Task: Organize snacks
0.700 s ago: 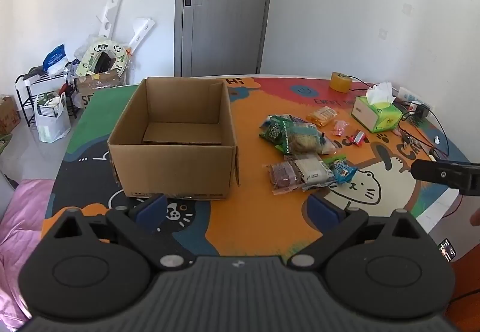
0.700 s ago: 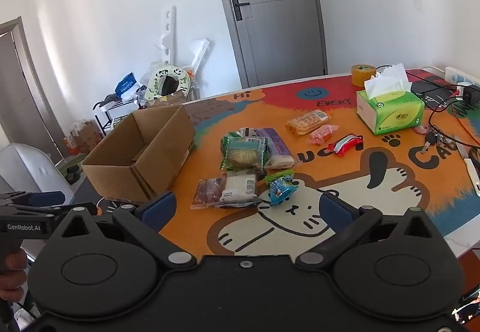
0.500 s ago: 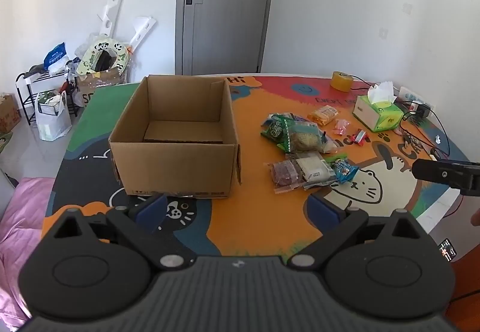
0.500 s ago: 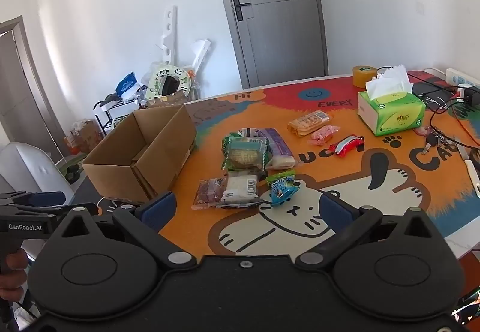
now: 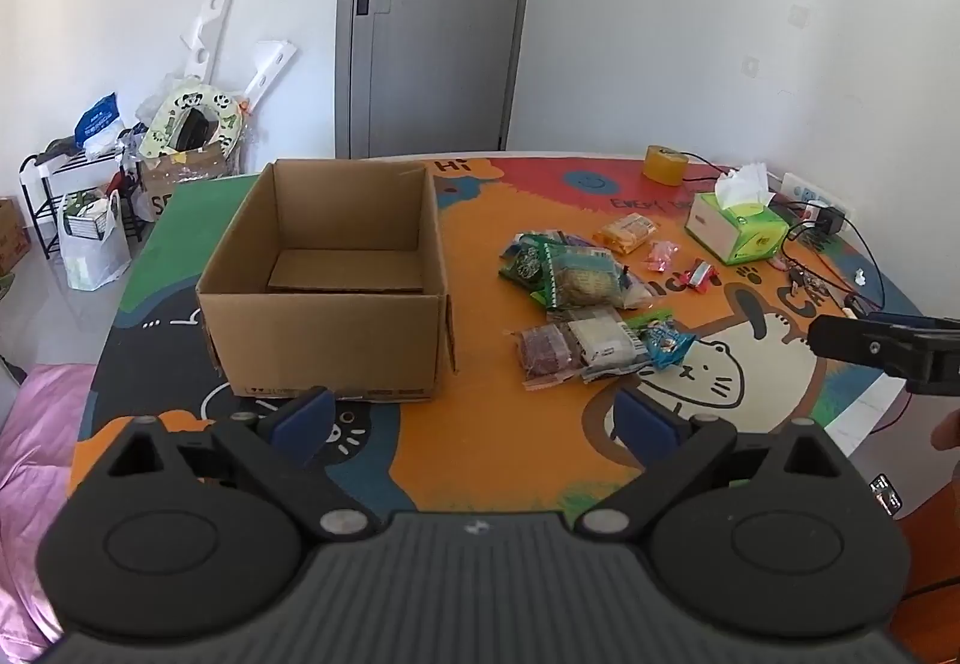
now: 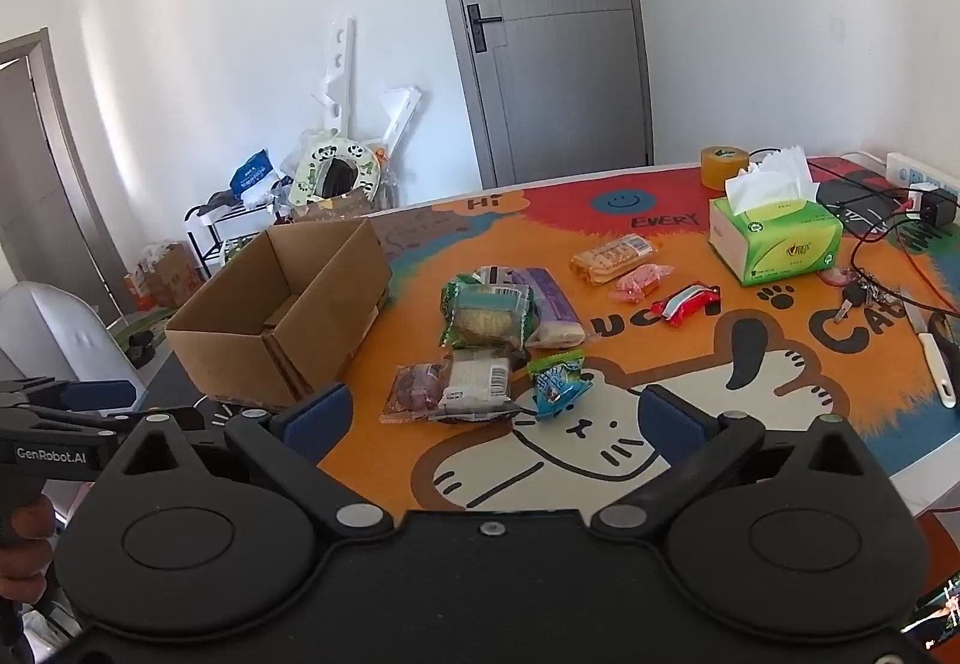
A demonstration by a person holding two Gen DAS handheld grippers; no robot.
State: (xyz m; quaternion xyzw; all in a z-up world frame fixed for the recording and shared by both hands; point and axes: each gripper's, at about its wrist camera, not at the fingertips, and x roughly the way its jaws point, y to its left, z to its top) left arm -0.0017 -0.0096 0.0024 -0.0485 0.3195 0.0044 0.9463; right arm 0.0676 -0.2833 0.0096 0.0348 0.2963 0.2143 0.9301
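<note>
Right now both claws hang wide and empty above the near edge of the bench (image 5: 492, 442), which wears a bright cartoon mat. Left claw (image 5: 474, 418) has its blue pads spread just in front of the box (image 5: 327, 304), with nothing between them; right claw (image 6: 489, 418) is spread the same way, nearest to the closest snacks but clear of them. That box is open-topped cardboard, standing upright on the left part of the mat, with only a loose cardboard sheet lying on its floor. Snacks lie to its right in a loose heap, all outside the box: a green pack (image 6: 486, 313) overlapping a purple pack (image 6: 549, 298), and nearer the claws a brown pack (image 6: 417, 385) touching a white pack (image 6: 480, 379), with a small blue pack (image 6: 558, 382) just beside them. Farther back sit an orange pack (image 6: 612, 256), a pink sweet (image 6: 639, 280) and a red wrapper (image 6: 684, 301), each apart from the heap. Behind those stand a green tissue box (image 6: 780, 241) and a tape roll (image 6: 723, 166). Cables and keys (image 6: 858, 295) trail along the right edge. A hand (image 6: 24, 538) grips the left tool's handle at the far left of the right view.
</note>
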